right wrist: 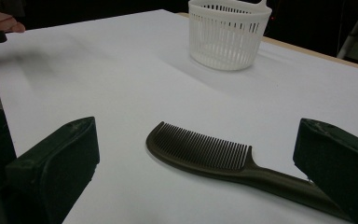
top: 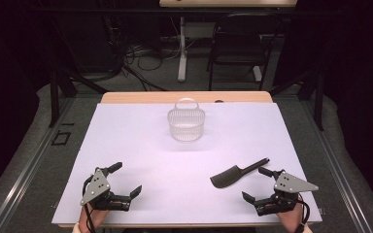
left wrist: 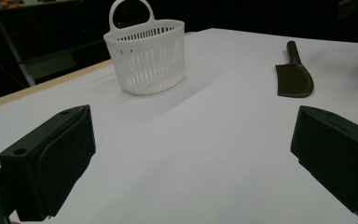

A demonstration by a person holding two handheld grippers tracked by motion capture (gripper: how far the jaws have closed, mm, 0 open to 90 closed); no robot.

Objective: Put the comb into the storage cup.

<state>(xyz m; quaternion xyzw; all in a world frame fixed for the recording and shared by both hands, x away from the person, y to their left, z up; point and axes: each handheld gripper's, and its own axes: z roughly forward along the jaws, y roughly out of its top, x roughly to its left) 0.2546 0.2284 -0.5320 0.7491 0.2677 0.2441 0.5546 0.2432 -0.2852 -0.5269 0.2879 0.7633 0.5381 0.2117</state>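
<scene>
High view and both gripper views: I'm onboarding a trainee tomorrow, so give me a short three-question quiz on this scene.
1. True or false: the dark brown plastic comb lies inside the white slotted plastic basket.
2. Which hand-held gripper is nearer the comb: A left, B right?
3. Fill in: the right hand-held gripper's jaws stand ____.

Key: 1 false, it lies on the white table sheet; 2 B; 3 open.

The left gripper (top: 124, 180) sits low at the near left, its fingers (left wrist: 51, 163) spread wide with nothing between them. The right gripper (top: 256, 184) sits at the near right, fingers (right wrist: 58, 168) equally wide apart. Both hands enter from the bottom edge.
</scene>
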